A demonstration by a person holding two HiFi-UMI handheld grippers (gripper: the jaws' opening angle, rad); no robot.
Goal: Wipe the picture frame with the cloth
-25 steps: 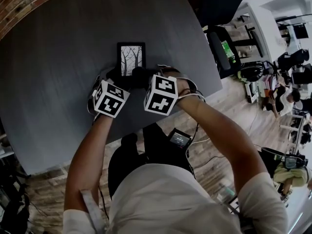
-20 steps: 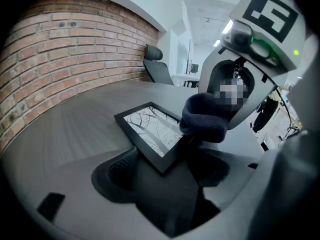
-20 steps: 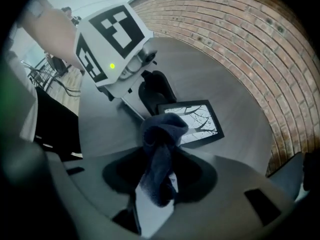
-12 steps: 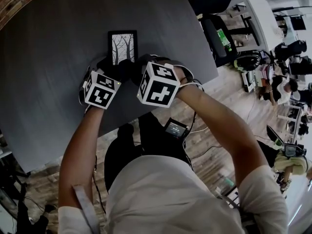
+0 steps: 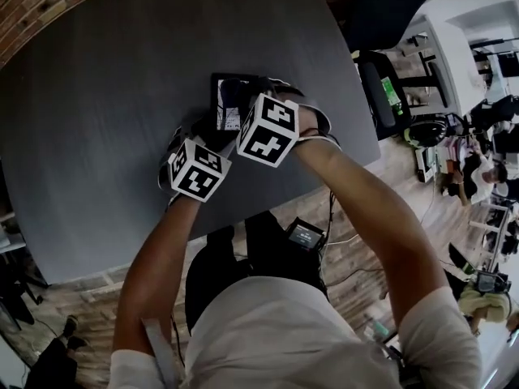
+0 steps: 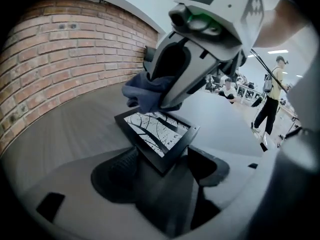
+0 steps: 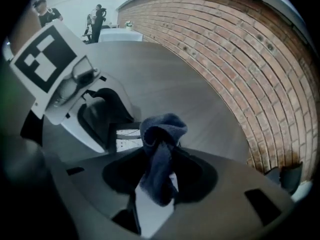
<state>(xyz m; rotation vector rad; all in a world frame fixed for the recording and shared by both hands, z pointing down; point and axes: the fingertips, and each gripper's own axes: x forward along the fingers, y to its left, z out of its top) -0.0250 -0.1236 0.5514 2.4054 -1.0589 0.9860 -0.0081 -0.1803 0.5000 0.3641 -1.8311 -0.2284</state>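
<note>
Showing a bare-tree print, the frame [image 6: 157,133] lies tilted over the grey table [image 5: 105,96]. The left gripper [image 6: 162,166] pinches its near corner, likely steadying it with the glass facing up for wiping. At its far edge sits the blue cloth [image 7: 159,154]. The right gripper [image 7: 160,170] clamps it bunched, with a wad sticking out so that fabric, not jaw, meets the glass.

i am seeing my right gripper [image 7: 161,176] pinching the blue cloth [image 7: 162,131] between its jaws, the cloth bunching up above them. at ten o'clock the left gripper [image 7: 102,115] is meeting the picture frame [image 7: 126,134] on the grey table [image 7: 165,69]. a brick wall [image 7: 240,59] is curving past two o'clock.
</note>
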